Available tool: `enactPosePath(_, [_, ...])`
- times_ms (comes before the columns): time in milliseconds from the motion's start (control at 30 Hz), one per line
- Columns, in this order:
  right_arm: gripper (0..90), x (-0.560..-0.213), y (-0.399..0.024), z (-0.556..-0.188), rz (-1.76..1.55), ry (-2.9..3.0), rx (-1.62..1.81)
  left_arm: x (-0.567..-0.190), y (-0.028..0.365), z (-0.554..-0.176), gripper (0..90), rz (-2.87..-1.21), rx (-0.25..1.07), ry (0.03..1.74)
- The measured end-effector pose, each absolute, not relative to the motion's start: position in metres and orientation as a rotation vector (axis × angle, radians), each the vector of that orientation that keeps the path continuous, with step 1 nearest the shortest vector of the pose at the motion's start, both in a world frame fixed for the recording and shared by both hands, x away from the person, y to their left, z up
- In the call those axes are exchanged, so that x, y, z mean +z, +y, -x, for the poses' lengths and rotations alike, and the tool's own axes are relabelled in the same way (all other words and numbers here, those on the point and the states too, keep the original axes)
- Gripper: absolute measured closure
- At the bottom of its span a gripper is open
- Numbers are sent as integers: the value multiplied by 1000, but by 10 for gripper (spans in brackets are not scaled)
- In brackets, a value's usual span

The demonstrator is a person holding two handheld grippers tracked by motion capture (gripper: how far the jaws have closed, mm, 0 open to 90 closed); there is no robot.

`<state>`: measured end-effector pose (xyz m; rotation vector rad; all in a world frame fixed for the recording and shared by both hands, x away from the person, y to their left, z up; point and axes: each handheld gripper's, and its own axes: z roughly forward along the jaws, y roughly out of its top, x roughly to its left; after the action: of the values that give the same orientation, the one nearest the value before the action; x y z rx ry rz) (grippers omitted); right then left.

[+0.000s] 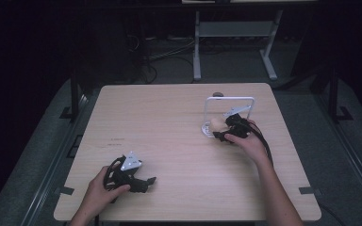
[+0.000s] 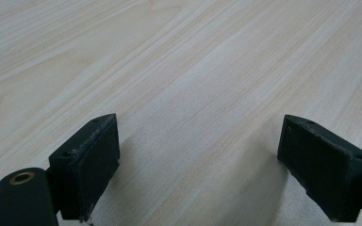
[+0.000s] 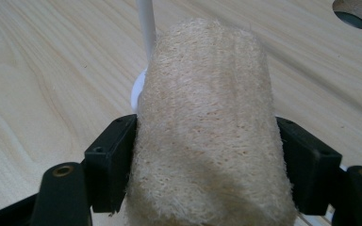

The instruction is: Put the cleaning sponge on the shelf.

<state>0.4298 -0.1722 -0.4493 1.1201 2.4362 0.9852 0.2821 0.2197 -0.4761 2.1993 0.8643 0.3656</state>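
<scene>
Fibrous loofah pinched in right hand-held gripper by white stand | left hand-held gripper spread, idle on table | next, likely: ease onto stand

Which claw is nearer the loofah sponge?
Right. The right claw is clamped on the loofah sponge; the left claw rests open on the table, far from it.

A pale wooden worktop stands in a dim room on grey floor. Beyond its far edge, a white-legged table frame rises near tangled cables. A round hole pierces the worktop near that far edge.
</scene>
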Motion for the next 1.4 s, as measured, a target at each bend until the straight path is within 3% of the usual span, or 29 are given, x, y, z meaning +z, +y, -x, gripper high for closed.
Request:
enactPosePath(400, [270, -453, -169, -431, -1111, 2455, 974, -476, 220, -282, 129, -2199, 366, 865])
enactPosePath(767, [184, -451, -168, -430, -1114, 2450, 1000, -476, 220, -282, 129, -2199, 366, 864])
enactPosePath(1200, [183, -426, -171, -418, -1084, 2395, 1055, -476, 220, -282, 129, -2208, 368, 860])
enactPosePath(1400, [246, -415, -170, -401, -1077, 2396, 1050, -476, 220, -282, 129, -2210, 370, 856])
